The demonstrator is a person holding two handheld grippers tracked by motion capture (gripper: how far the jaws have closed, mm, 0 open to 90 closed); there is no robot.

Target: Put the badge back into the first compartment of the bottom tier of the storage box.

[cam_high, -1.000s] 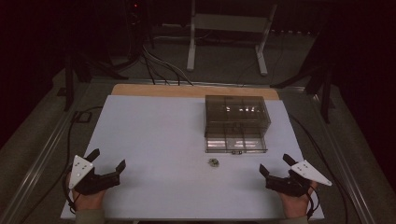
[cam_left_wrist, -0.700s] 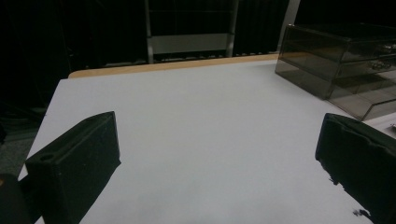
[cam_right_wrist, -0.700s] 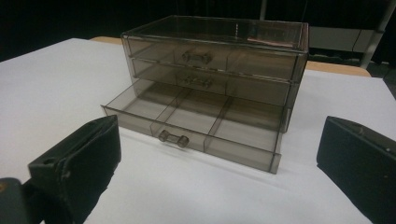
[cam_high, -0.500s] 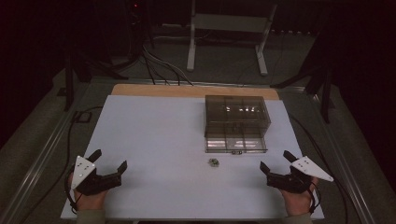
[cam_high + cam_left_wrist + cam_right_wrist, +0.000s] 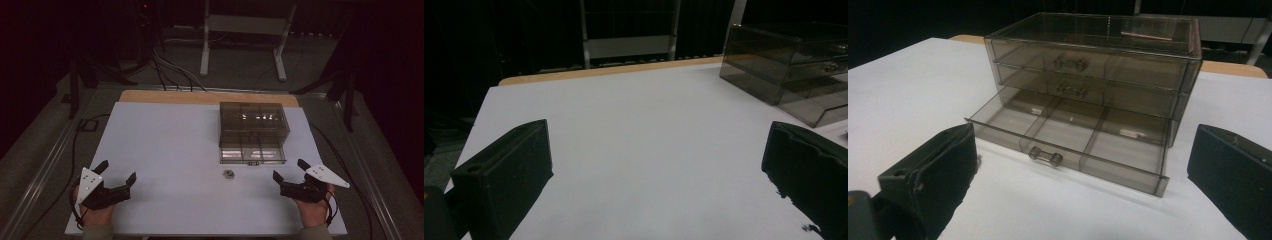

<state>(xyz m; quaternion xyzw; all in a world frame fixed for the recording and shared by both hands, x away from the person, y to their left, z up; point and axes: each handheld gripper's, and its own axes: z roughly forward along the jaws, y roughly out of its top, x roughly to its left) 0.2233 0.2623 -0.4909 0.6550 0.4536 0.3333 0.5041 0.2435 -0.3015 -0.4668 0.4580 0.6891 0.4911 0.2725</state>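
Lab or test studio: white work table (image 5: 165, 150) in a dark room, black curtains behind it, metal stand (image 5: 245, 30) and floor cables (image 5: 170, 70) beyond its far edge.

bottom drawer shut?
No. In the right gripper view the bottom drawer of the organizer is pulled out, its three compartments exposed, while the two drawers above sit flush.

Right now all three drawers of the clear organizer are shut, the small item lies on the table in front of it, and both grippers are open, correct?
Not quite: the bottom drawer is pulled out, as the right gripper view shows; the two above are shut. The rest stands: the small item lies in front of the organizer, and the left gripper and right gripper are open.
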